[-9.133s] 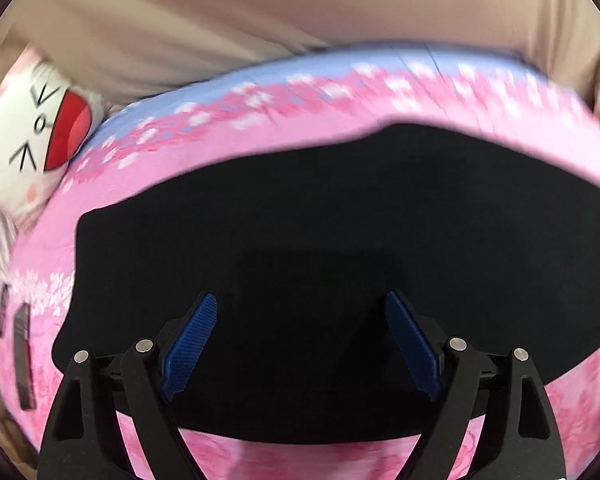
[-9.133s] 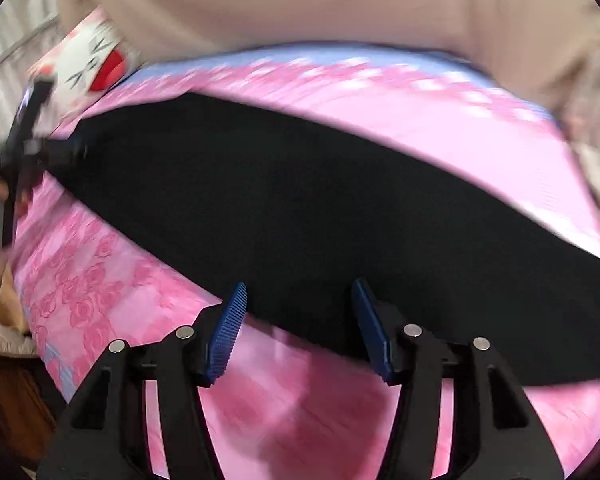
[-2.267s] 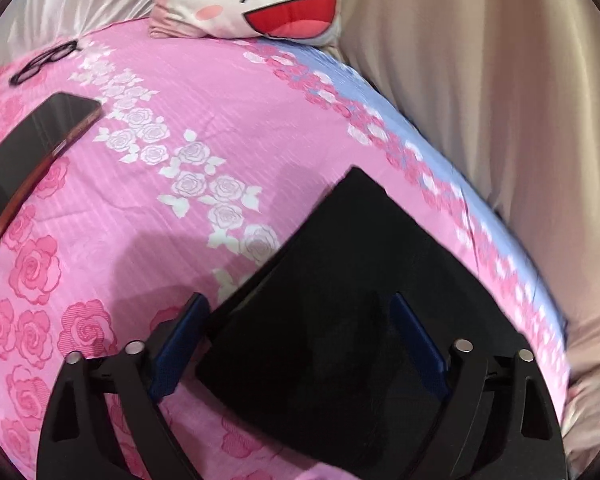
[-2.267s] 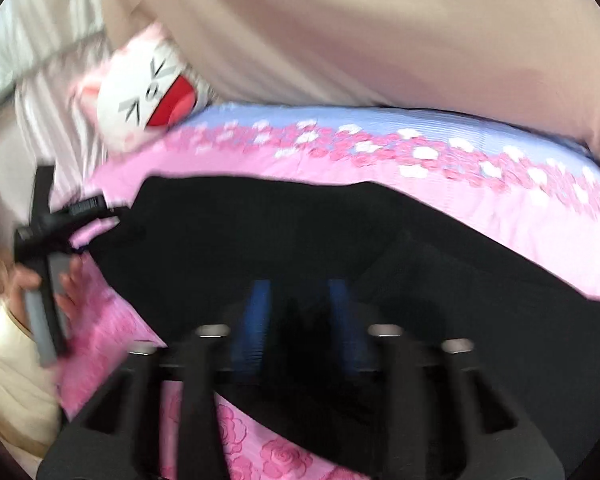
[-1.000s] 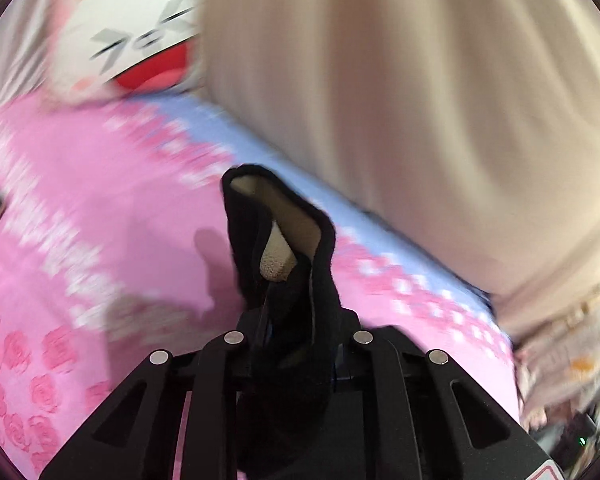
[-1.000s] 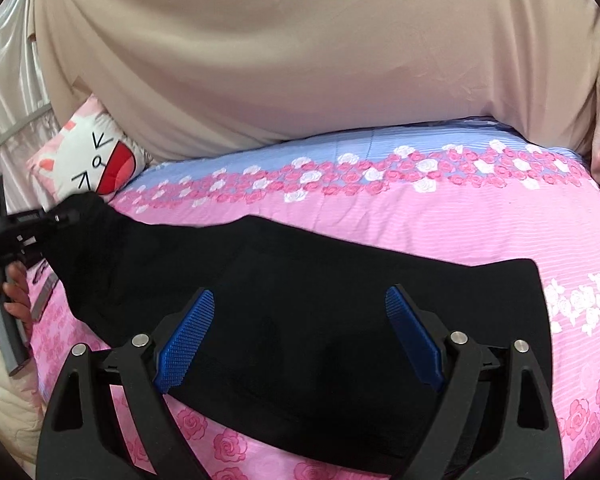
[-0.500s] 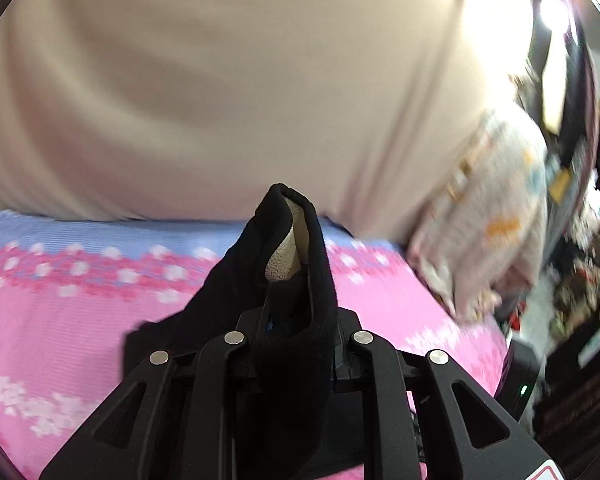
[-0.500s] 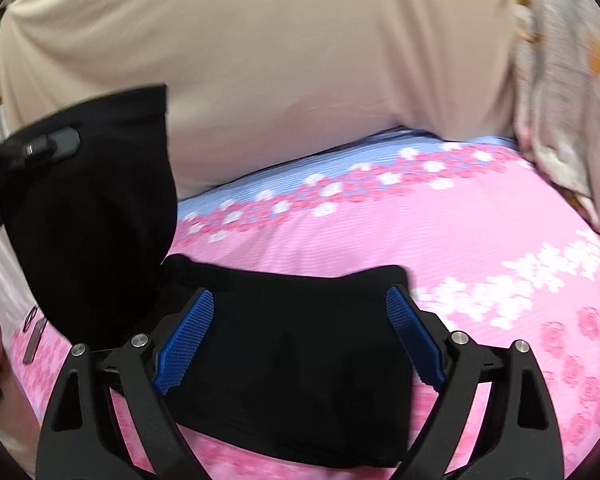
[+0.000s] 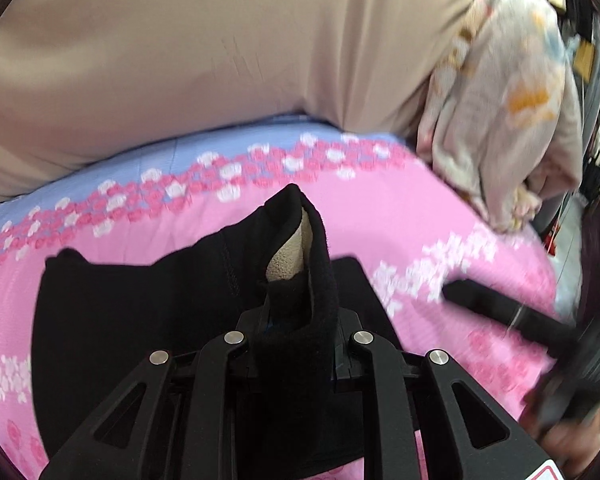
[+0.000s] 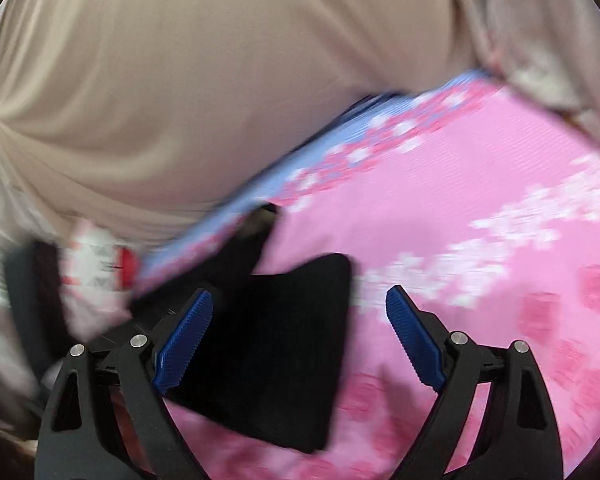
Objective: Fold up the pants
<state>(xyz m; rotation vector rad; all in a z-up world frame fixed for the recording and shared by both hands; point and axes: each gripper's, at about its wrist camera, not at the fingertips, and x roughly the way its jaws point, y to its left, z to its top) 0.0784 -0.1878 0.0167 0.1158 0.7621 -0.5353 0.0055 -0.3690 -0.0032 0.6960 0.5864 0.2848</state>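
The black pants (image 9: 140, 312) lie on the pink floral bedspread (image 9: 400, 220). My left gripper (image 9: 296, 316) is shut on a raised end of the pants, whose beige fleece lining (image 9: 290, 256) shows above the jaws. That end hangs over the flat part of the pants. In the right wrist view my right gripper (image 10: 300, 340) is open. The folded black pants (image 10: 276, 352) lie under it, closer to its left blue pad (image 10: 184, 336) than to the right pad (image 10: 416, 344). Neither pad touches the cloth. The right gripper (image 9: 500, 312) also shows as a dark blur in the left wrist view.
A beige drape (image 9: 180, 60) hangs along the far side of the bed. A pale floral cloth (image 9: 500, 100) hangs at the right end of the bed. A cat-face pillow (image 10: 96, 264) lies at the left end. Room clutter shows past the bed's right edge.
My left gripper has carried the pants end from the pillow side across to the other end of the bed. The right gripper has swung right, still open, and the pants look shorter.
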